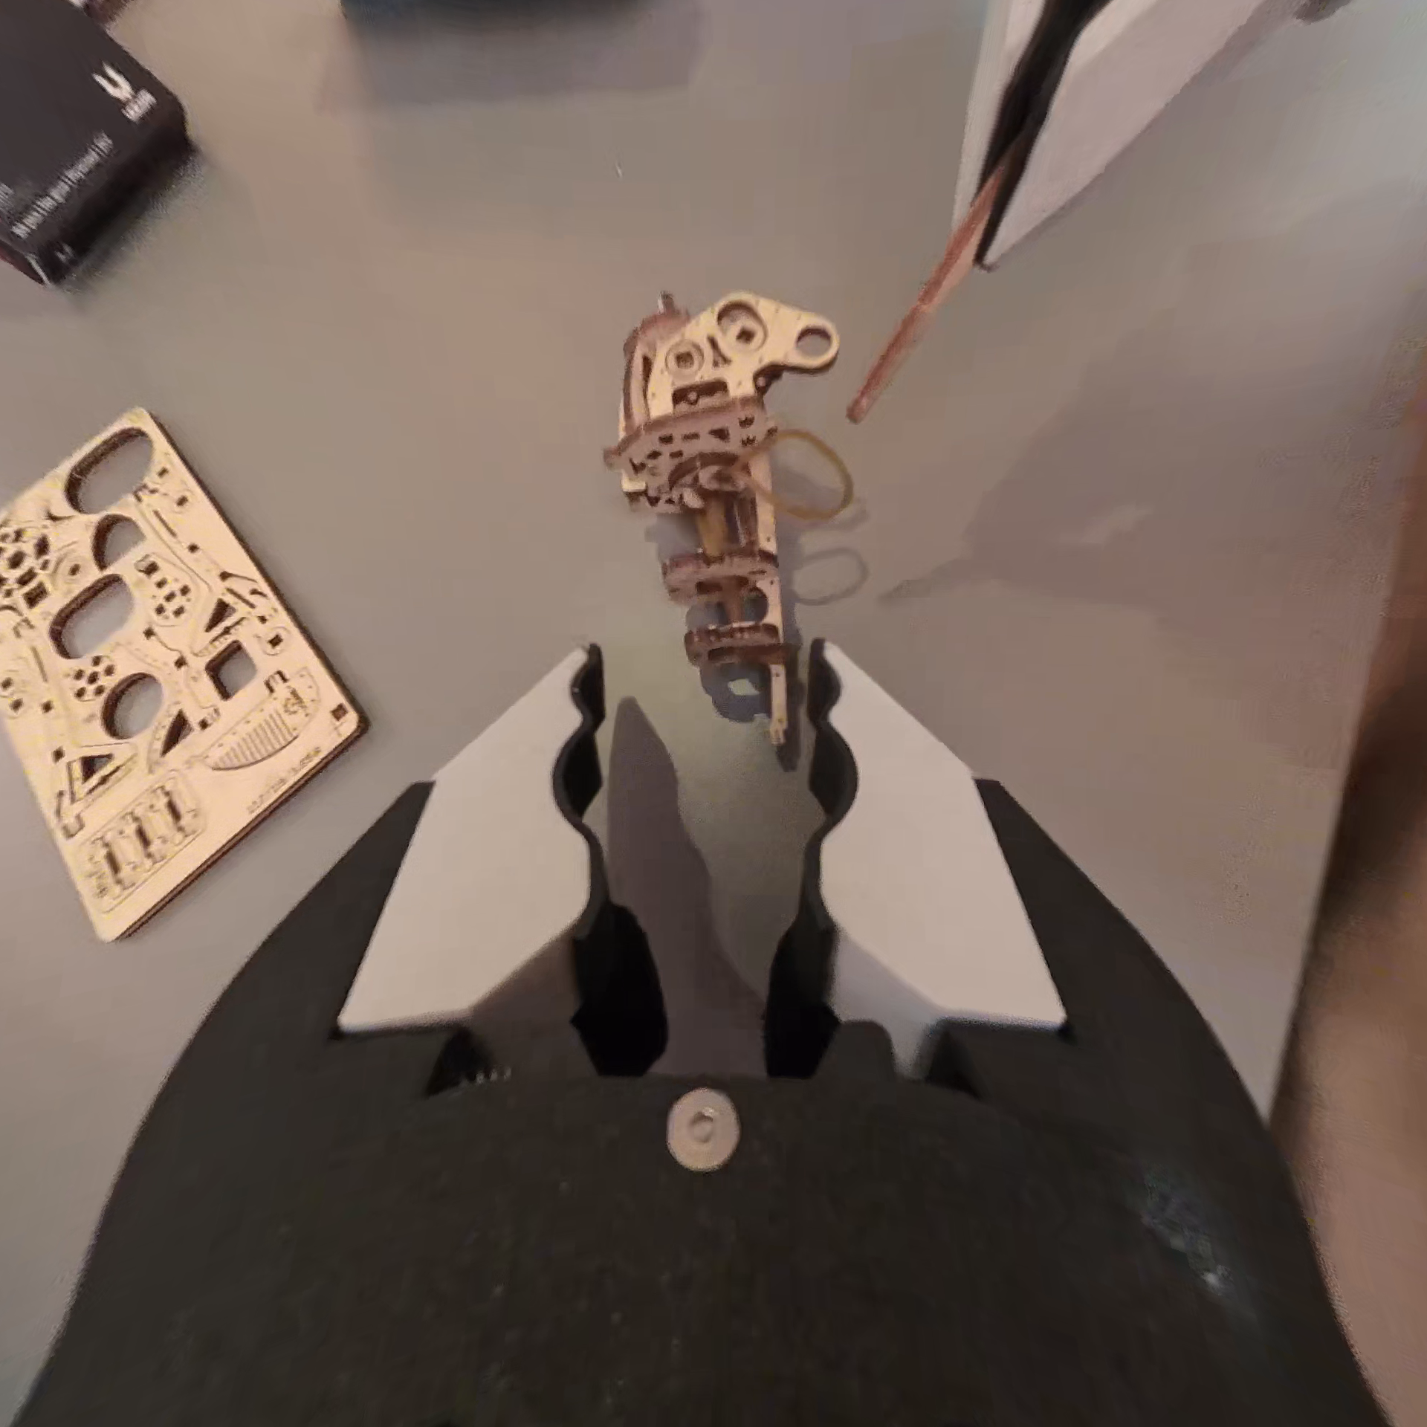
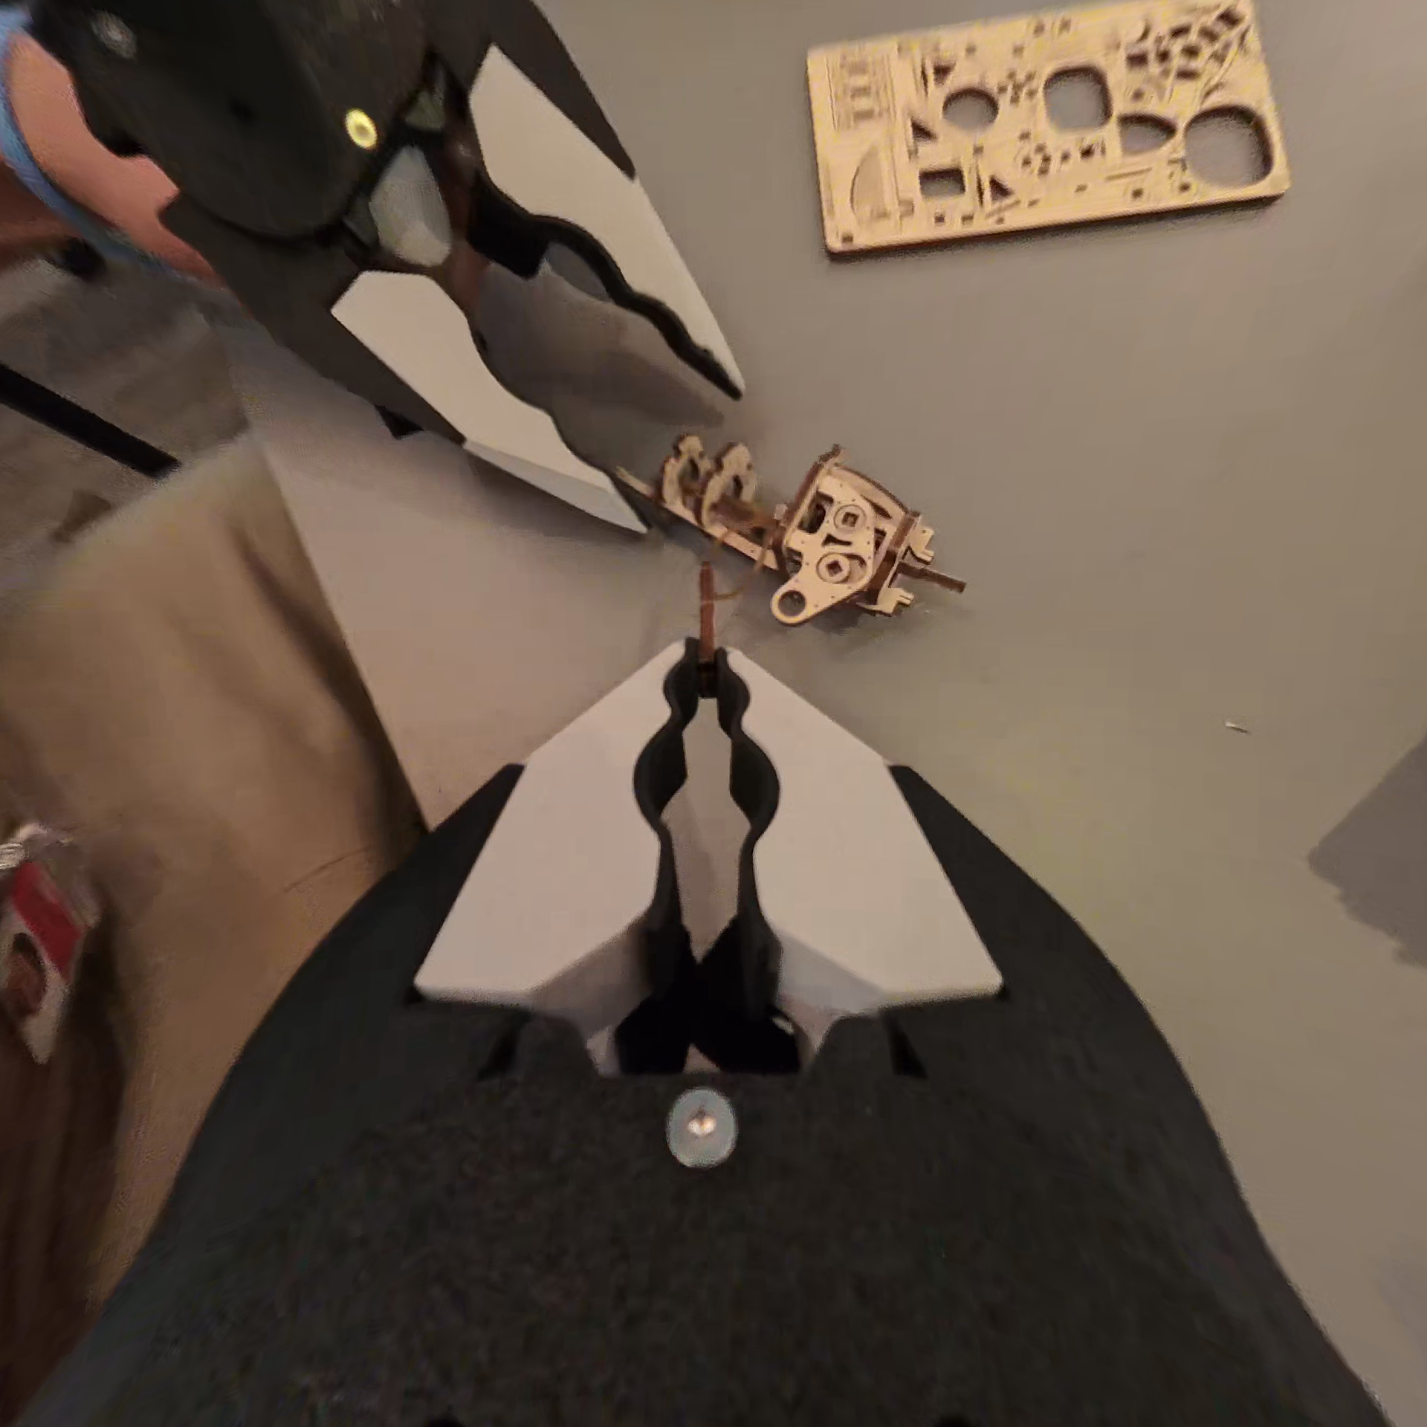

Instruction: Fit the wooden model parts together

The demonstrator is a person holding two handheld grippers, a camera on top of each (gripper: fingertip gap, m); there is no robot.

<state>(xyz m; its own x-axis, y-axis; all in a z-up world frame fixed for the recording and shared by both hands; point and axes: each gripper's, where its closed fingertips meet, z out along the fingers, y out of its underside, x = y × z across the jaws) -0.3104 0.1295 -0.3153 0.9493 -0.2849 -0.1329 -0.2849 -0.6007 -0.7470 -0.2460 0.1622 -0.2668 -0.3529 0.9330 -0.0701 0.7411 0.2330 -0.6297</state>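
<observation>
A half-built wooden model [image 1: 718,494] with a rubber band [image 1: 818,471] hanging from it lies on the grey table. My left gripper [image 1: 704,679] is open and empty, and the model's thin tail end sits just between its fingertips. My right gripper [image 2: 705,664] is shut on a thin dark wooden stick [image 2: 705,610], whose tip points at the middle of the model [image 2: 811,533]. In the left wrist view the right gripper [image 1: 1081,116] and the stick [image 1: 919,324] come in from the upper right. The open left gripper [image 2: 687,455] shows at the upper left of the right wrist view.
A laser-cut wooden parts sheet [image 1: 154,672] lies flat to the left of the model and also shows in the right wrist view [image 2: 1042,131]. A black box [image 1: 77,131] sits at the far left corner. A person's beige trousers [image 2: 154,656] are at the table's edge. Tip to tip, the grippers are about 10 cm apart.
</observation>
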